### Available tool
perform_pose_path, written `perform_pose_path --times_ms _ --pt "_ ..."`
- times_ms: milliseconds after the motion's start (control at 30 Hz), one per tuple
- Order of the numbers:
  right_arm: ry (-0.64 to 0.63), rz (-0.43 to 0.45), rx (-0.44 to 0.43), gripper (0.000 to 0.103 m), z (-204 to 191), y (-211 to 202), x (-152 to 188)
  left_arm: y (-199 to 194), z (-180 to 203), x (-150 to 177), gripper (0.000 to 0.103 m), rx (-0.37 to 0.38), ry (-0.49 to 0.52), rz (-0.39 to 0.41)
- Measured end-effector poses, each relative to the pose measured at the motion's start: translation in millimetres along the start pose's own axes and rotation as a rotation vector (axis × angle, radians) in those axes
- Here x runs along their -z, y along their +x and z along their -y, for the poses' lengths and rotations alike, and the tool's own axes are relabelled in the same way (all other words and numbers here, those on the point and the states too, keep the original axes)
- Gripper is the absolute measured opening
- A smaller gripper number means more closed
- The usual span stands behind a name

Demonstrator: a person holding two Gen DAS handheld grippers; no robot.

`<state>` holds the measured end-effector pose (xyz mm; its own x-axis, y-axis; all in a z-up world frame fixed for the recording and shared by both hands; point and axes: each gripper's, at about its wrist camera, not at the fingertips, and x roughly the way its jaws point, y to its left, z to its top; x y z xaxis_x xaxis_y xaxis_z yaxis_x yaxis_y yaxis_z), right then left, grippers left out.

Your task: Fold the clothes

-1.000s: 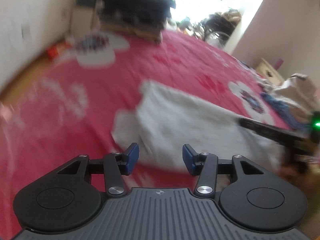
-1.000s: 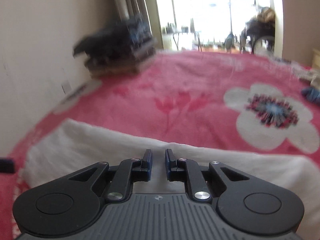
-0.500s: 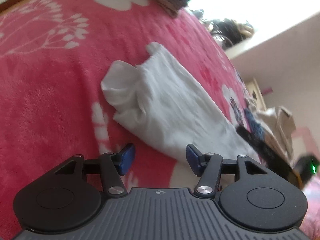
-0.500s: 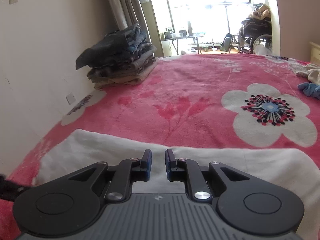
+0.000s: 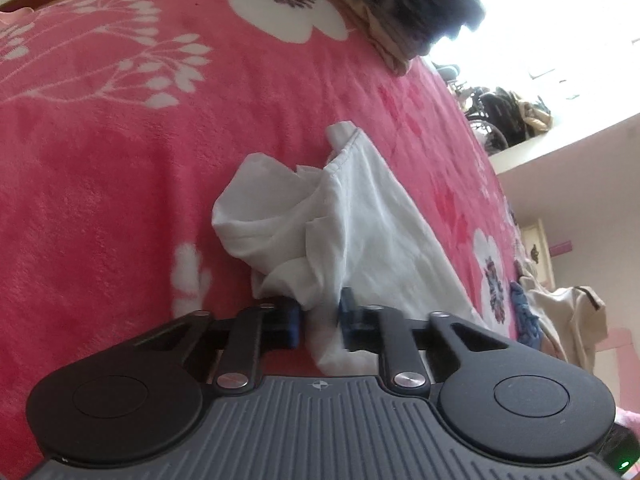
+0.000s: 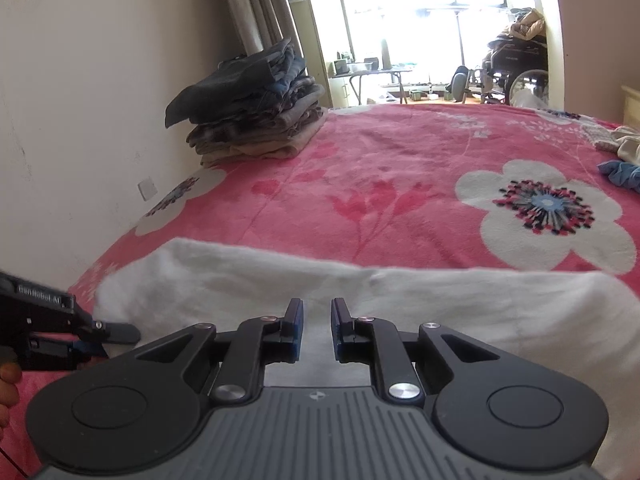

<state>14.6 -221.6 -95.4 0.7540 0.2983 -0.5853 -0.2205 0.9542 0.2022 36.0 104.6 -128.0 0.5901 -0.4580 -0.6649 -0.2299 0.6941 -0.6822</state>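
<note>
With the white garment (image 5: 372,232) lying along the pink blanket (image 5: 100,168), the left gripper (image 5: 320,320), narrowed on a bunched corner at its 12 o'clock, should lift evenly with the right gripper (image 6: 316,328), narrowed over an edge I cannot confirm is pinched.

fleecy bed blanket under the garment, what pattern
Pink fleece blanket with big white flowers; clearest in right wrist view.

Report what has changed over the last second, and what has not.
The left gripper came down to the near edge of the white garment and narrowed its jaws around a fold. The right gripper stayed nearly closed over the cloth, and the folded stack did not move.
</note>
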Motion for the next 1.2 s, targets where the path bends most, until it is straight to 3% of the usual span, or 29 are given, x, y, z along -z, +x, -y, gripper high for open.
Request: perform_pose_path --times_ms 167,267,567,767,1033,1200 --pt "-0.045 -0.039 0.021 0.016 -5.6 14.2 21.1 -6.9 18.0 2.7 0.007 -0.001 0.117 0.057" --pt "-0.002 -0.040 -0.001 0.016 -0.7 10.3 12.8 -12.4 34.8 7.3 0.006 0.002 0.227 0.107" --pt "0.155 0.093 0.003 0.016 44.3 -52.2 -20.9 -8.6 113.4 18.4 0.005 0.096 0.573 0.217" --pt "0.240 0.165 0.096 0.017 95.2 -114.0 -20.6 16.8 190.1 73.7 0.004 0.218 0.918 0.190" --pt "0.402 0.150 0.174 0.019 157.8 -145.1 9.9 65.0 210.9 167.4 0.002 0.263 1.260 0.089" --pt "0.503 0.151 0.164 0.019 181.4 -147.6 25.2 65.4 214.1 173.7 0.001 0.250 1.300 0.138"
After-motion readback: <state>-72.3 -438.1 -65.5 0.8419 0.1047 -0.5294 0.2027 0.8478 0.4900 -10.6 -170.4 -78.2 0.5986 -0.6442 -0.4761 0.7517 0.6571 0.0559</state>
